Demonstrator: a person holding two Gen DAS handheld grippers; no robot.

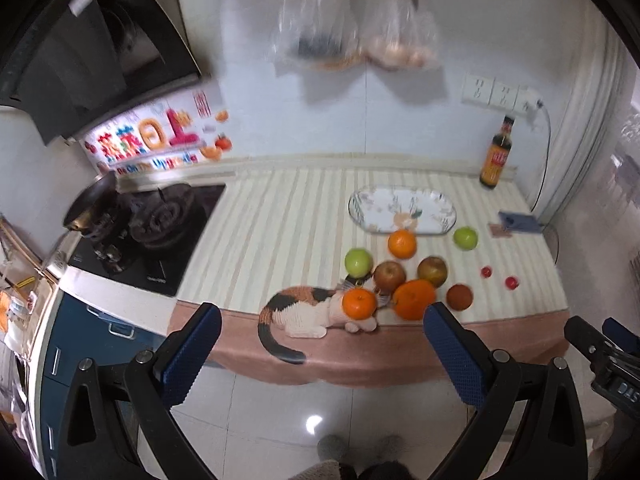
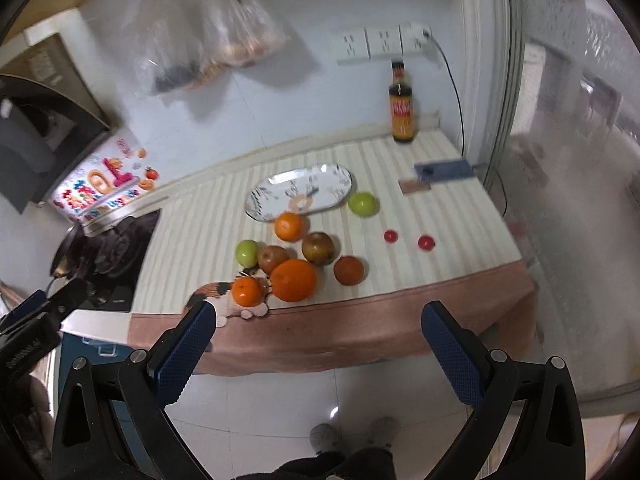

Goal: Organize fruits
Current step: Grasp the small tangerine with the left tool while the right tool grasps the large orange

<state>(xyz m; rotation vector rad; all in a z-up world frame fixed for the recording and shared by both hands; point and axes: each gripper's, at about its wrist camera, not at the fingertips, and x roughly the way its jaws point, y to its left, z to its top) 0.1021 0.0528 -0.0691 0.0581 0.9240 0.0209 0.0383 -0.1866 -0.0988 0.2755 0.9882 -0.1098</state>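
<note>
I am holding my left gripper (image 1: 322,322) and right gripper (image 2: 320,320) spread wide and empty, out over the tiled floor (image 2: 280,400) short of the table (image 1: 280,220). A striped cloth (image 2: 208,232) with a pink border is covering the table. The fruits are sitting loose near its front edge: oranges (image 1: 414,299), brown apples (image 1: 432,270), green apples (image 1: 359,262) and two small red fruits (image 2: 426,242). A plate (image 1: 368,204) is lying empty just behind them. A bottle (image 2: 402,114) is standing against the white wall, bags (image 1: 352,28) are hanging above, and a stove (image 1: 160,220) is sitting to the left.
</note>
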